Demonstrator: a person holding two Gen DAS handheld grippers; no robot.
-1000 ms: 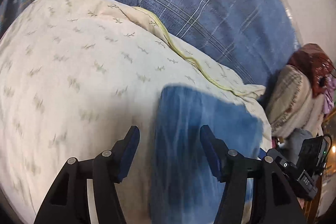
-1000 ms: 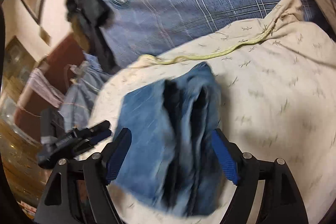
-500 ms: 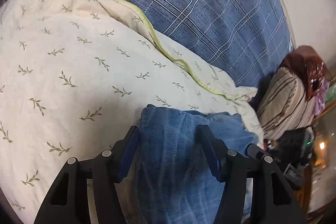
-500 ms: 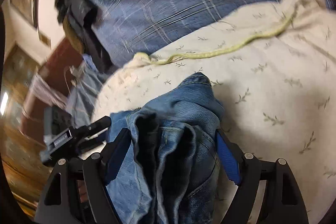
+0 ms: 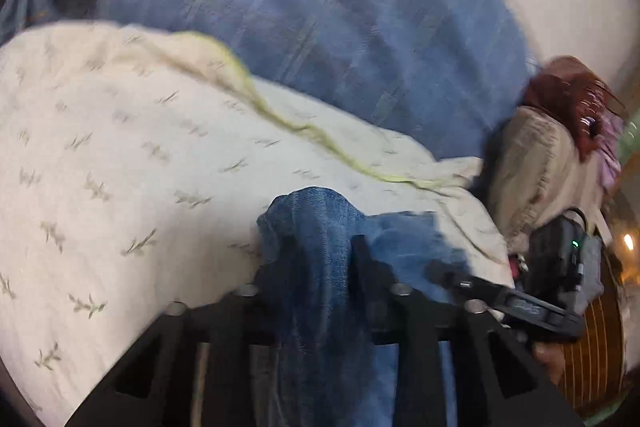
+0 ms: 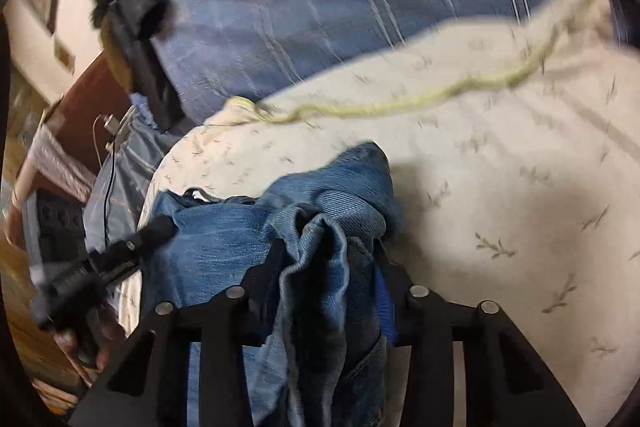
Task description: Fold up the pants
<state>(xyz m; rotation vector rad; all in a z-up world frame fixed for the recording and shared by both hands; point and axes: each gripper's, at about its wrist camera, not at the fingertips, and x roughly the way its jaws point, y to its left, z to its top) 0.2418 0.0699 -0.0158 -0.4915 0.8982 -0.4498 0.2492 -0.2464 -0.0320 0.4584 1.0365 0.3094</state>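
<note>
Pants [image 5: 324,227] bunched, blurred, pinched by left gripper [image 5: 320,251] and right gripper [image 6: 328,251].

open cream quilt [image 5: 120,167] leftward, blue plaid blanket [image 5: 340,27] beyond (flat), clothes pile [image 5: 540,155] crowding right edge

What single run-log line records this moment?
left gripper: shut on jeans | right gripper: shut on jeans | surface: cream quilt
</note>
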